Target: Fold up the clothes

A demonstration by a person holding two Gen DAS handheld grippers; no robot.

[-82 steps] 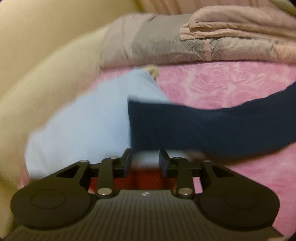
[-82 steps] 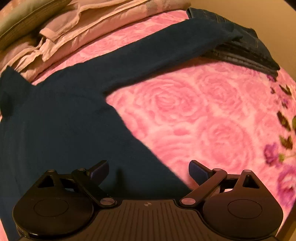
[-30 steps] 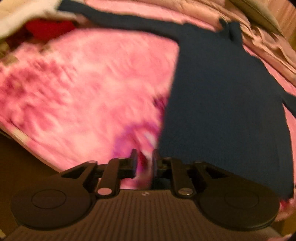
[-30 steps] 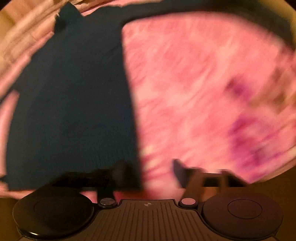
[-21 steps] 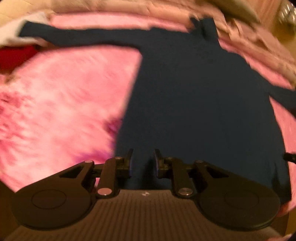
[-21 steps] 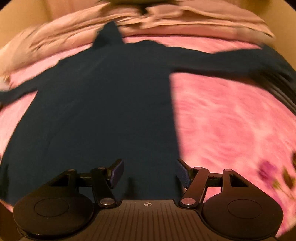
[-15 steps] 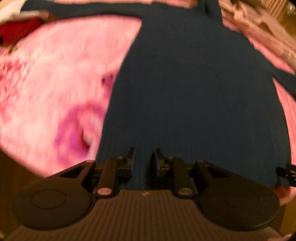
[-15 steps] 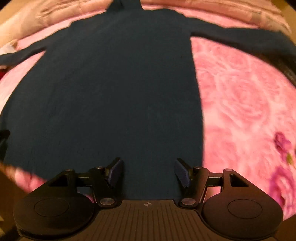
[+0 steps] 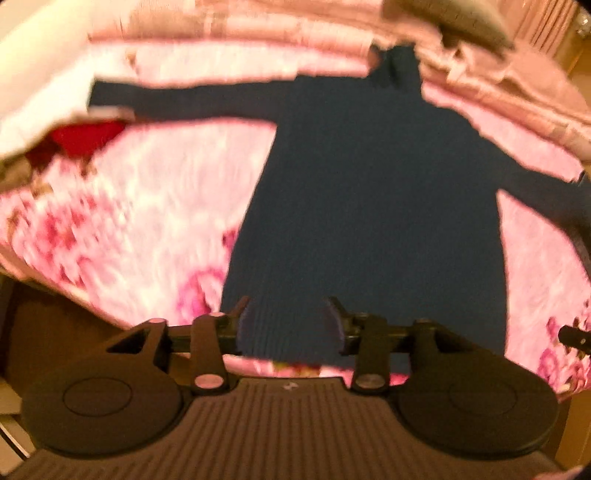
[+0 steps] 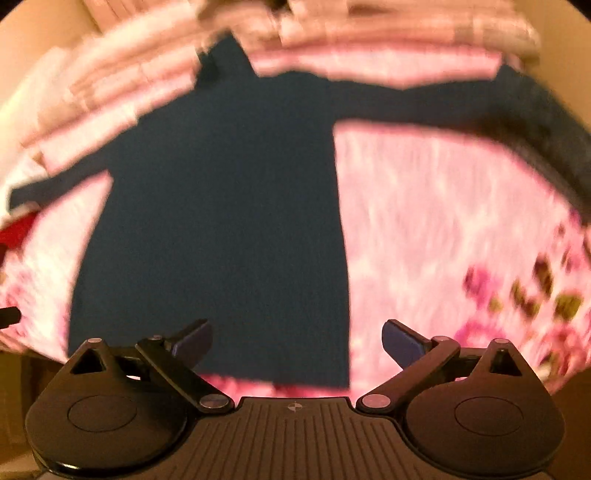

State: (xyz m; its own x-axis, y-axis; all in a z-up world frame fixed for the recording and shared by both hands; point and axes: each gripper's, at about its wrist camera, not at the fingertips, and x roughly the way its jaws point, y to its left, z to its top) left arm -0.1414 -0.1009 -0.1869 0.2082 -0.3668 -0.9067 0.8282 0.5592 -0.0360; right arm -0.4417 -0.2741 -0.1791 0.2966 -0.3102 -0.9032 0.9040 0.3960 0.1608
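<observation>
A dark navy long-sleeved sweater (image 9: 369,206) lies flat on the pink floral bedspread (image 9: 155,206), sleeves spread to both sides, collar toward the far pillows. It also shows in the right wrist view (image 10: 221,206). My left gripper (image 9: 290,319) is open and empty, hovering over the sweater's hem near its left corner. My right gripper (image 10: 295,341) is open wide and empty, above the hem near its right corner. Both views are blurred by motion.
Folded pink bedding (image 9: 258,33) and a grey pillow (image 9: 469,18) line the far side. A red garment (image 9: 85,136) and white cloth (image 9: 40,99) lie at the left. Dark folded jeans (image 10: 554,129) lie under the right sleeve end. The bed's front edge (image 9: 55,288) is close below.
Both grippers have pulled back from the sweater, so its whole outline now shows. The left jaws have opened wider, and the right jaws have spread wider too.
</observation>
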